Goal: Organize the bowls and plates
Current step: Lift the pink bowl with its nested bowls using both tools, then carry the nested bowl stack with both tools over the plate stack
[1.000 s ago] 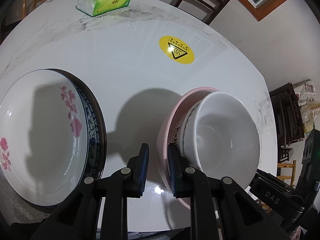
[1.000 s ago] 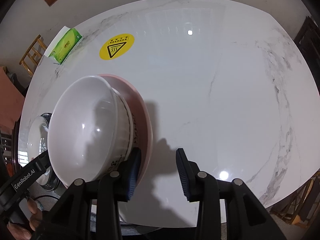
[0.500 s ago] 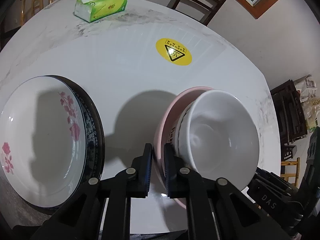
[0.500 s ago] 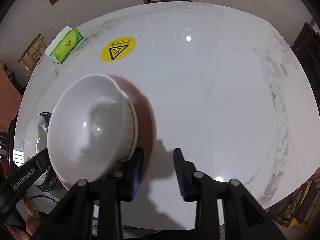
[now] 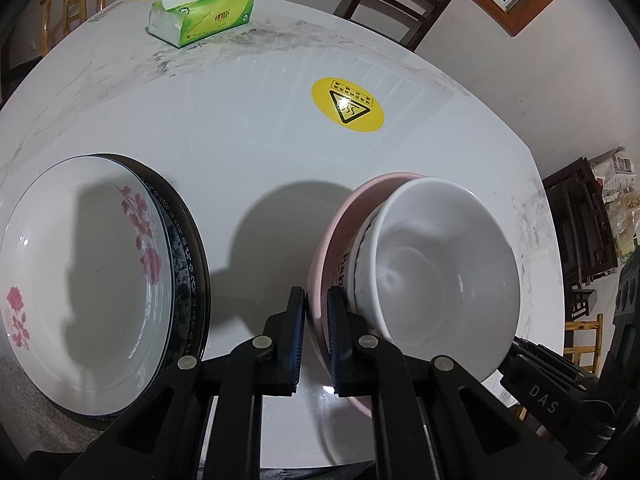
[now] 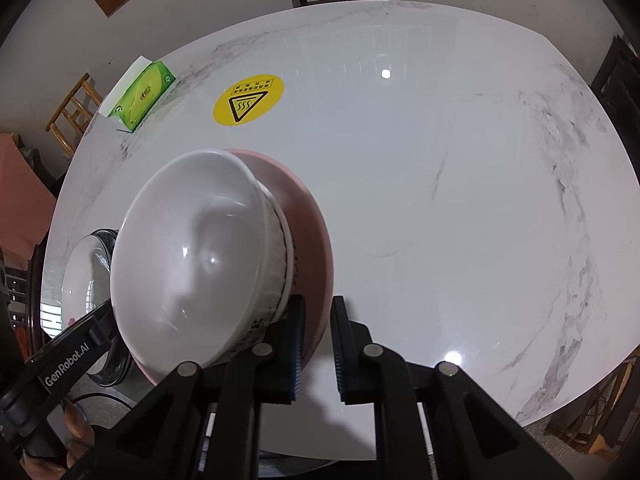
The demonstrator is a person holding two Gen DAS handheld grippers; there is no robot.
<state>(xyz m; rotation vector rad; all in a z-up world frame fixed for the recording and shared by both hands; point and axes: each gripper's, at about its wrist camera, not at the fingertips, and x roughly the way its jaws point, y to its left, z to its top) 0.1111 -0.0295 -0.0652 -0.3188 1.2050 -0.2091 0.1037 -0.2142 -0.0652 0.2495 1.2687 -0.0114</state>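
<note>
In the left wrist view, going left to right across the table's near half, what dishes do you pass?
Floral plate stacked on a dark blue-patterned plate → left tool, its fingers on either side of the pink bowl's rim → pink bowl → white bowl nested inside it.

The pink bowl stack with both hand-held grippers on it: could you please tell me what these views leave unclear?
- Print on the white bowl: left wrist view, cut off behind the pink bowl rim.
- Pink bowl's underside: both views, hidden; table contact unclear.
- Stacked plates: right wrist view, mostly hidden behind the white bowl.
- Tissue pack lettering: too small.
</note>
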